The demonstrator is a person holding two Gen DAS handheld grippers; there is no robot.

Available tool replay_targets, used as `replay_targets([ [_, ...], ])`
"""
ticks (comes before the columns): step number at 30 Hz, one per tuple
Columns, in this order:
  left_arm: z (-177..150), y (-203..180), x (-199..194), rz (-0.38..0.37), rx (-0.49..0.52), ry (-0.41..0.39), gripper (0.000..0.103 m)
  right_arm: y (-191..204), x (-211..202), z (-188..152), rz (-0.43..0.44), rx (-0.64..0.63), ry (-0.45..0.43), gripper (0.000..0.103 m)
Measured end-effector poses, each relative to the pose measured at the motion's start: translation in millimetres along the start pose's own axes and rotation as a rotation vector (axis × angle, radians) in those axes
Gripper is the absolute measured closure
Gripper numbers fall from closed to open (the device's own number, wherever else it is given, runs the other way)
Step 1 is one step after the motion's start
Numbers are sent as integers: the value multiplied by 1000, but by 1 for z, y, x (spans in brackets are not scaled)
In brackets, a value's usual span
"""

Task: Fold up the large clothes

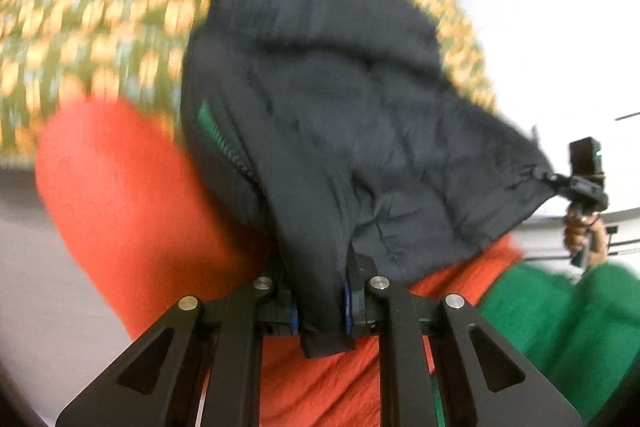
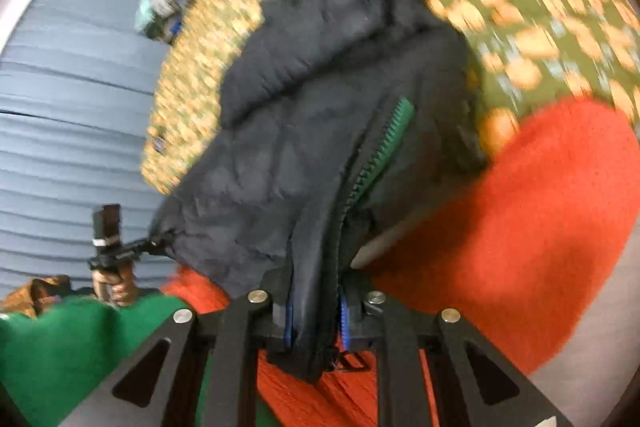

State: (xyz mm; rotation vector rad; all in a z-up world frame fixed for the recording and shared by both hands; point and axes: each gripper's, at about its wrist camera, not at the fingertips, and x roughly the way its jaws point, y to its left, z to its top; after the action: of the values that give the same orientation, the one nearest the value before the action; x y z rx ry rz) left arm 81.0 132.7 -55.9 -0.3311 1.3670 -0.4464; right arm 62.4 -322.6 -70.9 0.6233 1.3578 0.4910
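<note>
A dark navy puffer jacket (image 1: 332, 99) with a green zipper lining (image 1: 212, 125) hangs stretched between both grippers above the surface. My left gripper (image 1: 322, 311) is shut on one bottom corner of its hem. My right gripper (image 2: 316, 319) is shut on the other hem corner beside the zipper (image 2: 384, 143); the jacket (image 2: 320, 107) fills the middle of that view. The right gripper also shows in the left wrist view (image 1: 582, 183), pinching the far corner, and the left gripper shows in the right wrist view (image 2: 120, 251). Both views are motion-blurred.
An orange-red garment (image 1: 120, 207) (image 2: 540, 219) and a green garment (image 1: 560, 327) (image 2: 60, 347) lie below the jacket. A green cloth with orange pattern (image 1: 100, 7) covers the surface behind. A grey-blue ribbed mat (image 2: 68, 107) lies left, with small objects (image 2: 164, 7) by its edge.
</note>
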Motion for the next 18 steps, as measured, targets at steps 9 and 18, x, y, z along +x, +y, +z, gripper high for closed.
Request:
replay_targets([
  [9,134,21,12,-58,9,-216,89,-3,5,162,126,-38,-223,87],
  [18,223,43,99,122,-1,-204,82,-60,88,263,69,44,-304,87],
])
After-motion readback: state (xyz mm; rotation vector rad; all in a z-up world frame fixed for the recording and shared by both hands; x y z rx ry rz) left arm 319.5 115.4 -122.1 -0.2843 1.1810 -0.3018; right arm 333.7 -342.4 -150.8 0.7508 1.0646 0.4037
